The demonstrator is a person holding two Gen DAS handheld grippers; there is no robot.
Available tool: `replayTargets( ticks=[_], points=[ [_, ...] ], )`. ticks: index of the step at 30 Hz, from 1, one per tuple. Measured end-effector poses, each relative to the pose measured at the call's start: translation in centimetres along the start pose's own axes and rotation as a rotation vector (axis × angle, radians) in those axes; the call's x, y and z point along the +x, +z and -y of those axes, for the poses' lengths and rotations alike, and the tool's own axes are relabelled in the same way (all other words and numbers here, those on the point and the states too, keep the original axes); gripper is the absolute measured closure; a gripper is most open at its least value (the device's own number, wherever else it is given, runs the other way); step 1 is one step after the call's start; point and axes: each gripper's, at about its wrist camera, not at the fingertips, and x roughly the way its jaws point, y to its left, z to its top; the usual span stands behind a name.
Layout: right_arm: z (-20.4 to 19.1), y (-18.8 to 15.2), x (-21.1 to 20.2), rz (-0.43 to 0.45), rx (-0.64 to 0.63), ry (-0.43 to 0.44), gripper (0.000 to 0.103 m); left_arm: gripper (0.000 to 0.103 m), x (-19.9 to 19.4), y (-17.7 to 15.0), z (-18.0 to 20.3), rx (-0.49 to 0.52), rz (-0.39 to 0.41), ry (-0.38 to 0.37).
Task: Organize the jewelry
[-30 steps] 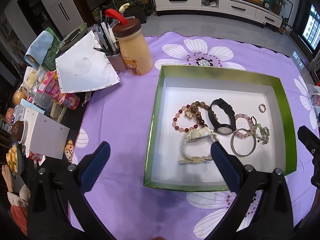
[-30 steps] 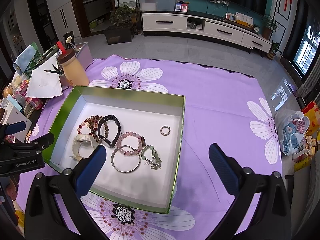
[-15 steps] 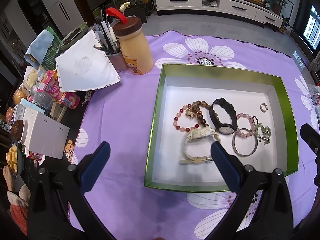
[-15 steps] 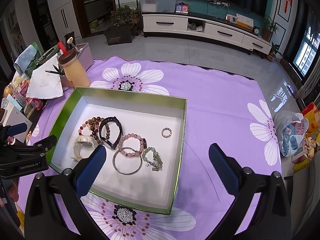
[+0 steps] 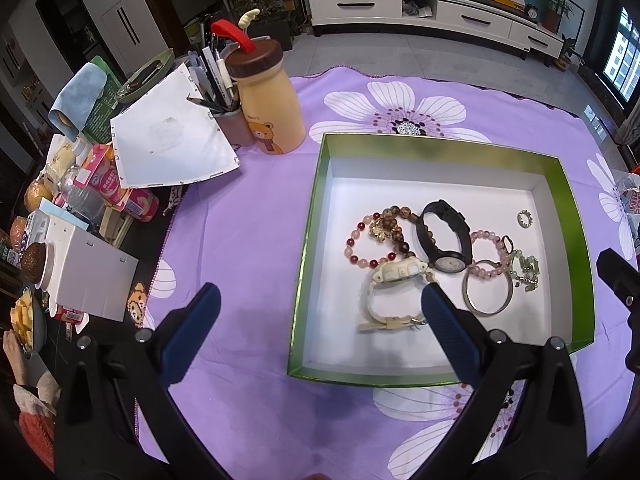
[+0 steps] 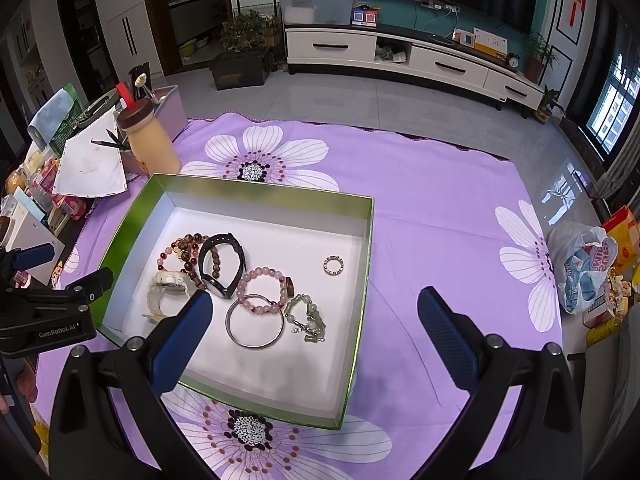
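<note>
A shallow green box (image 5: 440, 145) (image 6: 256, 191) with a white floor lies on the purple flowered cloth. Inside it are a black watch (image 5: 443, 235) (image 6: 221, 266), a cream watch (image 5: 394, 288) (image 6: 166, 290), red and brown bead bracelets (image 5: 376, 236) (image 6: 180, 250), a pink bead bracelet (image 5: 486, 254) (image 6: 262, 290), a silver bangle (image 5: 487, 292) (image 6: 254, 326), a pale green charm bracelet (image 5: 524, 268) (image 6: 306, 318) and a small ring (image 5: 525, 219) (image 6: 333, 265). My left gripper (image 5: 318, 306) hangs open above the box's left front wall. My right gripper (image 6: 312, 312) hangs open above its right front part. Neither holds anything.
A yellow bear bottle (image 5: 270, 100) (image 6: 146, 142), a pen holder (image 5: 234, 122) and a white sheet (image 5: 168, 148) stand at the back left. Snacks and a white box (image 5: 86, 276) crowd the left edge. A plastic bag (image 6: 584, 268) lies far right.
Both grippers have drawn back slightly, so the box sits a little farther from each camera. Nothing in the box has moved and both grippers stayed open.
</note>
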Motion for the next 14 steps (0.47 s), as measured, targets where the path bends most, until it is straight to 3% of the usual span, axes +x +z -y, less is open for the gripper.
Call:
replayTargets(
  ticks=[14],
  points=[
    [-0.22, 0.07, -0.45, 0.008, -0.003, -0.001, 0.001, 0.002, -0.51, -0.09, 0.04, -0.002, 0.008, 0.010]
  ],
)
